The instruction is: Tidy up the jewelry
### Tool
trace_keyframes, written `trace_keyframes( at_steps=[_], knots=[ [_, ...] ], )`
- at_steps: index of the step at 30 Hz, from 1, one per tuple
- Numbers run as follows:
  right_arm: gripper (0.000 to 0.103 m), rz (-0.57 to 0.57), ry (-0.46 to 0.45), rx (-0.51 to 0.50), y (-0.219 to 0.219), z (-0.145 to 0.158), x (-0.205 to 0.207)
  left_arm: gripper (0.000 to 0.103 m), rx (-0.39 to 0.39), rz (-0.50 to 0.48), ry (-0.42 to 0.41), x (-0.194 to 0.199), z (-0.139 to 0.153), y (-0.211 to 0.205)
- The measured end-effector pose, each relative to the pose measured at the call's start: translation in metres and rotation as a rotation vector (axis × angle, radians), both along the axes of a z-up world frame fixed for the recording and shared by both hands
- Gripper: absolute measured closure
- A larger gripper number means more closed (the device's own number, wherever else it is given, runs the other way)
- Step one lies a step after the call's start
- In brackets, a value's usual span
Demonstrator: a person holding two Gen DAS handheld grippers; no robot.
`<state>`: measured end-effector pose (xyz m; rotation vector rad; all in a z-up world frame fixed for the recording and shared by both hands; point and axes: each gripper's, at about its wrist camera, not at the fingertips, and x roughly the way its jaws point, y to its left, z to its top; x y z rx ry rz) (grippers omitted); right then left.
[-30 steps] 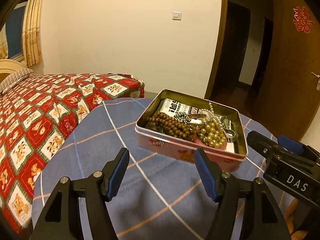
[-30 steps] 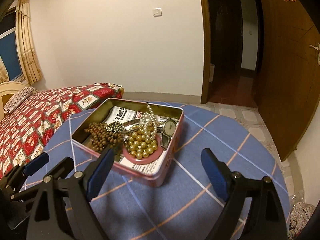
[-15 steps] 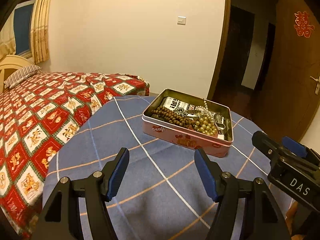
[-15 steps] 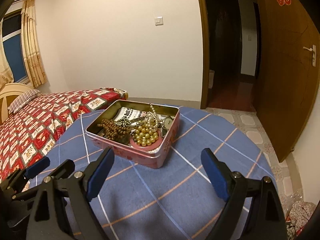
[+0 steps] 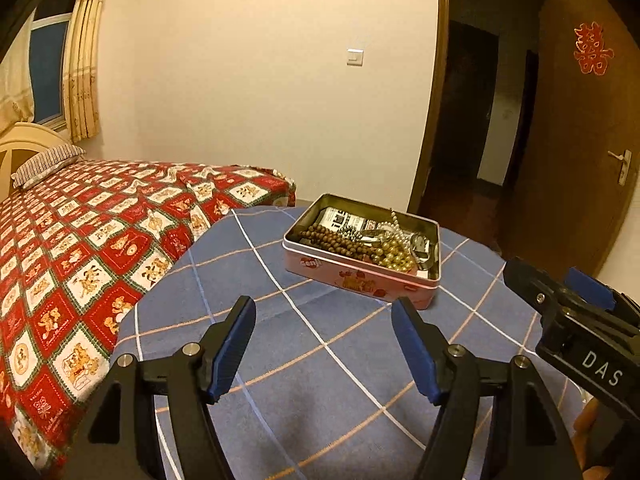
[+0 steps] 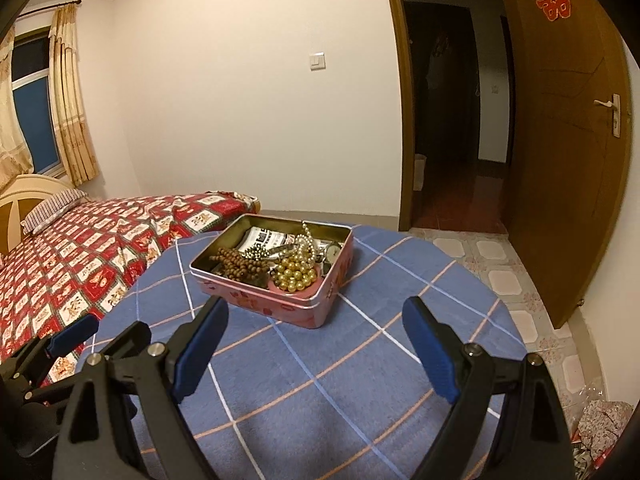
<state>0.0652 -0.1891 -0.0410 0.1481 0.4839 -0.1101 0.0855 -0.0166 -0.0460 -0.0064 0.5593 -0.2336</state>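
Bead bracelets, pearls and a watch fill the pink tin (image 5: pixel 360 276) on the bench (image 5: pixel 320 360), sorting apparently finished; near it, left tongs (image 5: pixel 324 344) and right tongs (image 6: pixel 316 344) gape apart, empty.

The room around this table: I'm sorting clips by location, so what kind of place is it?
Most likely a home bedroom. A bed with a red patterned quilt and a striped pillow stands beside the table, a curtained window behind it, and a wooden door opens onto a hallway.
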Motion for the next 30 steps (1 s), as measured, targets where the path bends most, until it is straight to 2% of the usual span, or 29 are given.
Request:
trace_keyframes(
  at_steps=[4, 9, 12, 15, 22, 25, 30],
  knots=[
    [0.01, -0.007, -0.023, -0.013, 0.003, 0.008, -0.009, 0.031, 0.009, 0.0, -0.026, -0.013, 0.007, 0.0],
    [0.01, -0.008, -0.064, -0.014, 0.006, 0.021, -0.024, 0.031, -0.019, 0.003, -0.079, -0.032, 0.027, 0.007],
    [0.009, -0.011, -0.105, -0.028, 0.01, 0.033, -0.036, 0.027, -0.016, 0.018, -0.122, -0.041, 0.04, 0.009],
    [0.004, -0.02, -0.135, -0.035, 0.012, 0.045, -0.046, 0.025, -0.006, 0.032, -0.167, -0.051, 0.051, 0.01],
    [0.002, -0.03, -0.214, -0.034, 0.013, 0.067, -0.069, 0.02, -0.01, 0.016, -0.24, -0.072, 0.073, 0.009],
    [0.0, -0.037, -0.245, -0.045, 0.015, 0.075, -0.078, 0.014, -0.02, 0.013, -0.255, -0.079, 0.079, 0.01],
    [0.0, -0.047, -0.277, -0.048, 0.017, 0.082, -0.084, 0.013, -0.03, 0.021, -0.269, -0.083, 0.084, 0.014]
  ],
)
